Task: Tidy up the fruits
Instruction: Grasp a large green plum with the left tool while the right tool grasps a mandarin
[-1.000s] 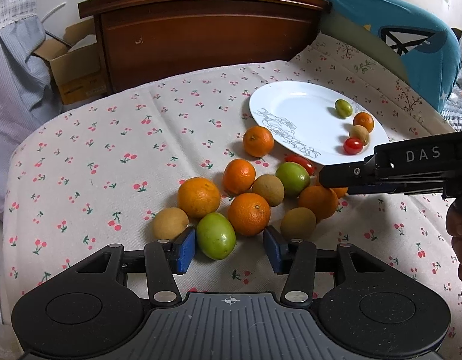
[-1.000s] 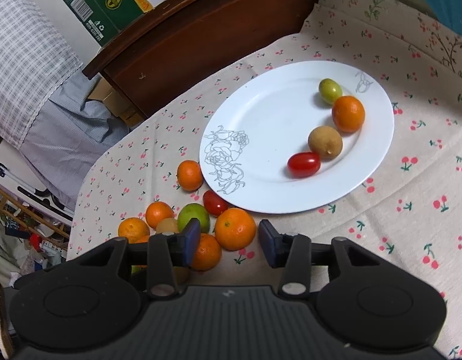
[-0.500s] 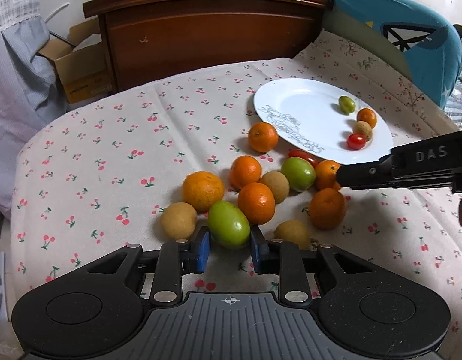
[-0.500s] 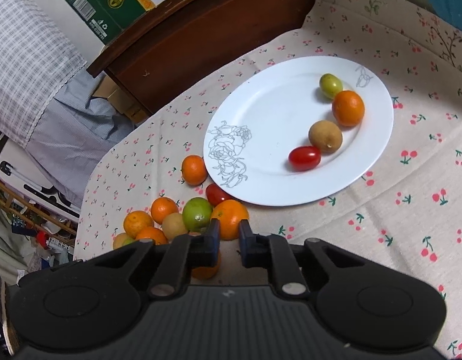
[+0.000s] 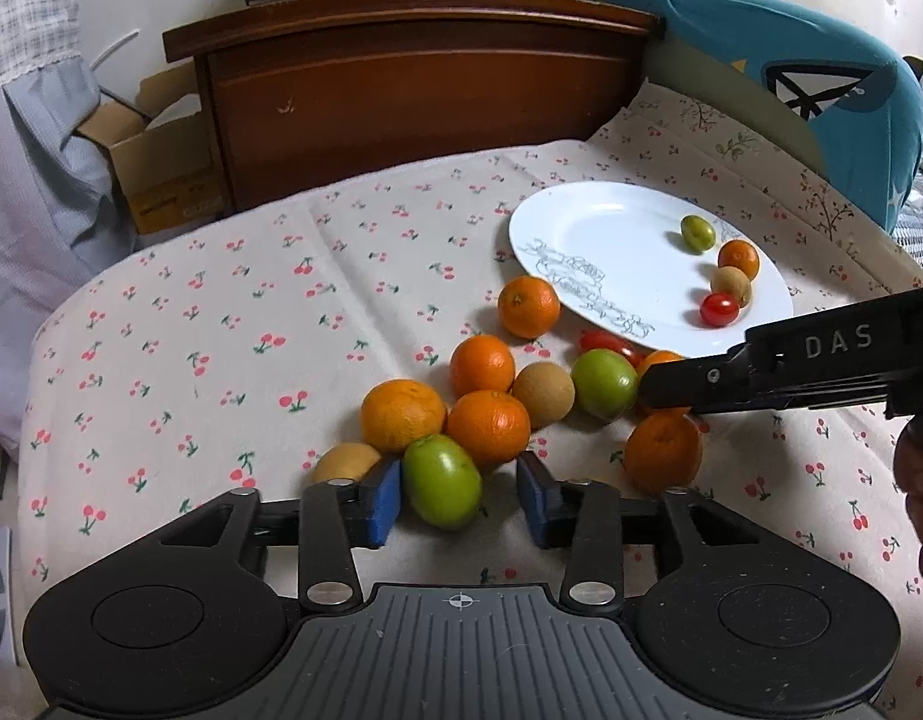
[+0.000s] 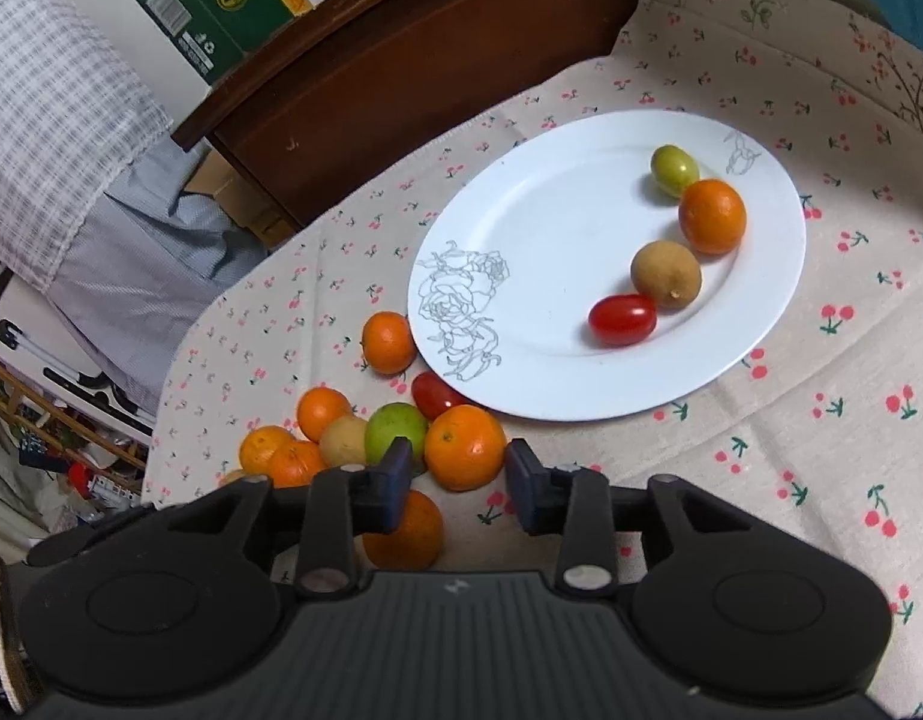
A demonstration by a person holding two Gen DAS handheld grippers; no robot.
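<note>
- The left gripper [image 5: 458,501] is seen released: its blue pads stand apart on either side of a green fruit [image 5: 442,480], whose left flank looks very close to the left pad, while a clear gap is left at the right pad. Its jaws have just been opening, with the fruit between them but not pressed.
- The right gripper [image 6: 458,483] is likewise released, and its jaws have just been opening. An orange [image 6: 465,447] is framed between its tips, apparently just beyond them; whether a pad touches it cannot be told.
- The loose fruits are found heaped on the cherry-print cloth [image 5: 221,324], just beside the white plate [image 6: 551,228]. Four small fruits are already lined up on the plate's far side.
- The green fruit is judged light, firm and smooth-skinned, so slipping and rolling are to be expected. It is best taken across its widest middle, with the pads square to its sides.
- The orange is judged slightly heavier, with a dimpled rind that gives a little and is gripped more easily. A moderate squeeze across its equator is advised.
- The red cherry tomato [image 6: 434,394] at the plate's edge is judged thin-skinned and easily burst, so only a light pinch is suited.
</note>
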